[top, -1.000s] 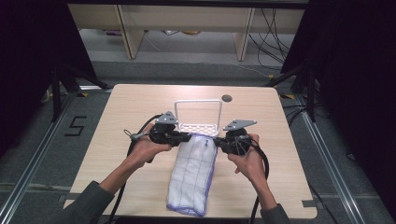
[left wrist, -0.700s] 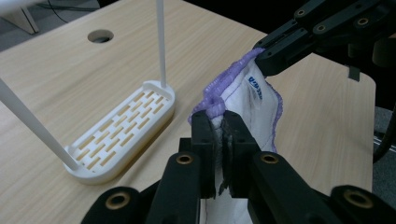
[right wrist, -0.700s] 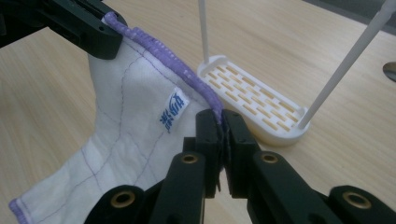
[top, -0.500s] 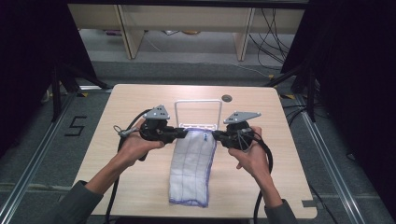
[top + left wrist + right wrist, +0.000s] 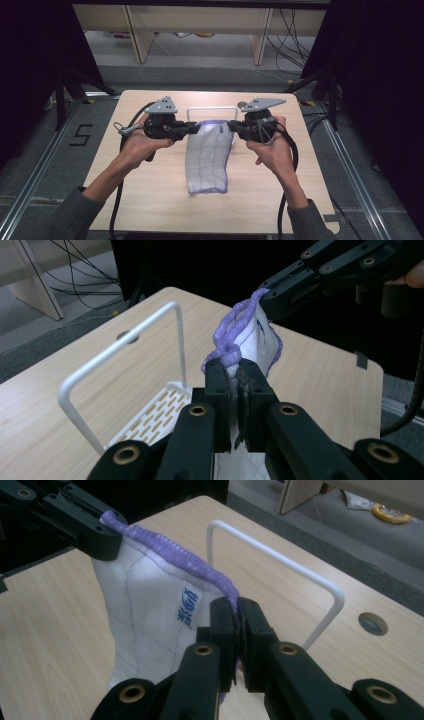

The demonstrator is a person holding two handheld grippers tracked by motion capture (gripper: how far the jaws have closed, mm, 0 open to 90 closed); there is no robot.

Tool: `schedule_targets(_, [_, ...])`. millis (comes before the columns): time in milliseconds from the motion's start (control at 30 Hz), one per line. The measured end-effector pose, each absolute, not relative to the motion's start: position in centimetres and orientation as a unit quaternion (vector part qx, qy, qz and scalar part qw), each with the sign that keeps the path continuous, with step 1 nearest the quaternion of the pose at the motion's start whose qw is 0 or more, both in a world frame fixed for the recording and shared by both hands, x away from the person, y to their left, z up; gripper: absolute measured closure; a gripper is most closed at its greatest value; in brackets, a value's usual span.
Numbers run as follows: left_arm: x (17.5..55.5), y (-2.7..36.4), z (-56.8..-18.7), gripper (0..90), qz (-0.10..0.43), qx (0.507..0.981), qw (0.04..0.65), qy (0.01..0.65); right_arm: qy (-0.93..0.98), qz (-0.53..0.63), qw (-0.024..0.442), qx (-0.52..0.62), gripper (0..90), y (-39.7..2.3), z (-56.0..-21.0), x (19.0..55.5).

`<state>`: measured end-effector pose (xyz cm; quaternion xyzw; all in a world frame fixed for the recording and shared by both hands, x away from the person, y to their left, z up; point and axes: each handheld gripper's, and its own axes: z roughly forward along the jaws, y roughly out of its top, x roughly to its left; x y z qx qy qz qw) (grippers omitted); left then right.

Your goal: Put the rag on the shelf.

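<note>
While both grippers pinch the purple-edged cloth (image 5: 209, 155) by its top corners — left gripper (image 5: 192, 128) and right gripper (image 5: 234, 127) each clamped tight on the hem above the table (image 5: 150, 200) — keep hands level, edge taut. Lift until the trailing end clears the wood, then carry over the white rack (image 5: 120, 370) behind — no sag, no twist.

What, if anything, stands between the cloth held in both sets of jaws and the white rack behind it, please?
Nothing visible does. The white cloth with the purple hem hangs from the left gripper and right gripper, each shut on a top corner. The white rack stands just beyond it on the table, with bare wood between.
</note>
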<state>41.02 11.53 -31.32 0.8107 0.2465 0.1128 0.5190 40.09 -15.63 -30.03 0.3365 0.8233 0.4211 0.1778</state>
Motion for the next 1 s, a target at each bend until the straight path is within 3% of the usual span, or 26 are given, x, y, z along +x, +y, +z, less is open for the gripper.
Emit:
schedule_targets(467, [44.0, 10.9, -27.5, 84.6, 0.137, 0.79, 0.534, 0.269, 0.81, 0.43, 0.211, 0.339, 86.8, -15.8, -25.4, 42.5])
schedule_targets(1000, [46.9, 10.9, -26.6, 84.7, 0.142, 0.788, 0.522, 0.295, 0.797, 0.446, 0.196, 0.357, 86.8, -15.5, -24.9, 45.1])
